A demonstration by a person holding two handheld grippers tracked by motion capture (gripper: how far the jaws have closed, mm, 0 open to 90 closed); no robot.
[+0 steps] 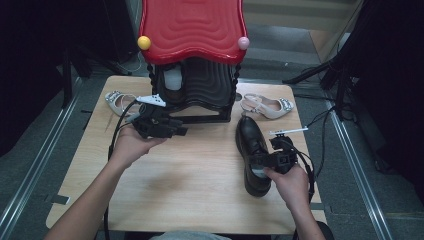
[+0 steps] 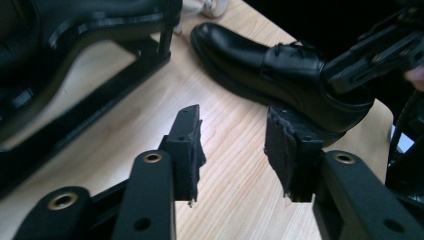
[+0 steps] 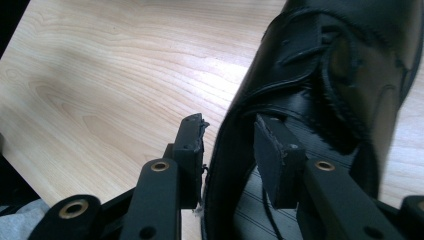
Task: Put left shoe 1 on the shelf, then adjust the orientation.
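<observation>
Black jaws of the right gripper (image 3: 227, 150) straddle the side wall of the black shoe (image 3: 320, 75) at its opening, one pad outside, one inside, parted and not pressing. On the wooden table (image 1: 190, 175) that shoe lies at about four o'clock, toe toward twelve. At ten o'clock the left gripper (image 2: 232, 145) is held half-wide with nothing between its pads, just before the black rack (image 1: 200, 100) under its red top (image 1: 192, 27).
</observation>
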